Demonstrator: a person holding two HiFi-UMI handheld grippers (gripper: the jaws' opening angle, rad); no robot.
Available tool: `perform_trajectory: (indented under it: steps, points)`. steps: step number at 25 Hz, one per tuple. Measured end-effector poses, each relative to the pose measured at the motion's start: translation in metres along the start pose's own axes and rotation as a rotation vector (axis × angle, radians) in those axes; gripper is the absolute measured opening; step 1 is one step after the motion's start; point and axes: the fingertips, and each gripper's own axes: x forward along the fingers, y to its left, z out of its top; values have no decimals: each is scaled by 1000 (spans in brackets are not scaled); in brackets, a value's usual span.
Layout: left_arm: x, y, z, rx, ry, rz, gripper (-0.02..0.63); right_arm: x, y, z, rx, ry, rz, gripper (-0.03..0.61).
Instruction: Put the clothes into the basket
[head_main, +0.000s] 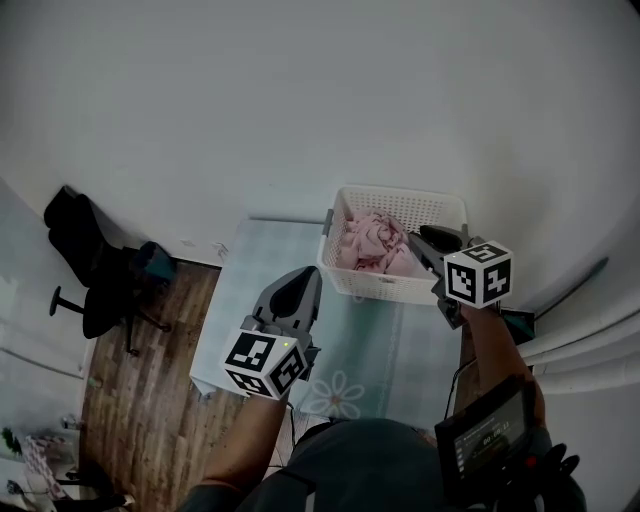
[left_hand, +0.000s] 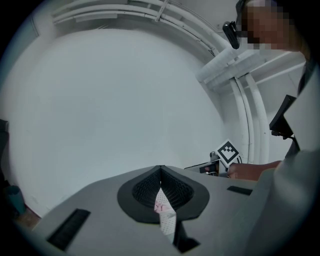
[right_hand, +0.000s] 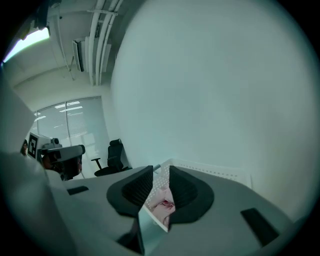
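Observation:
A white slatted basket (head_main: 440, 212) stands at the far side of the table with pink clothes (head_main: 372, 240) heaped inside. My right gripper (head_main: 425, 245) hovers over the basket's right half. Its jaws stand a narrow gap apart with nothing between them. In the right gripper view (right_hand: 161, 172) that gap shows the basket rim (right_hand: 210, 170) and pink cloth (right_hand: 162, 206) below. My left gripper (head_main: 303, 275) hangs over the table just left of and nearer than the basket. Its jaws meet at the tips and hold nothing (left_hand: 160, 170).
The table (head_main: 260, 300) carries a pale green cloth with a flower print. A black office chair (head_main: 95, 270) stands on the wooden floor (head_main: 140, 400) to the left. A white wall rises behind the basket. A small screen (head_main: 490, 435) sits at the person's right.

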Motion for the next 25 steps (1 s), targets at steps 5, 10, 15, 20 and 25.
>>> perform_trajectory:
  steps: [5, 10, 15, 20, 25]
  points:
    - [-11, -27, -5, -1, -11, 9, 9, -45, 24, 2, -33, -98, 20, 57]
    - [-23, -53, -3, 11, -17, 31, 9, -83, 39, 6, -24, -157, 66, 41]
    - [-35, -82, -3, 33, -16, 53, 9, -116, 45, 6, -13, -208, 90, 22]
    - [-39, -92, -11, 41, -10, 64, 9, -130, 47, 4, -4, -243, 77, 14]
    - [-53, -105, -3, 55, -23, 45, 9, -156, 56, 10, -21, -283, 16, 14]
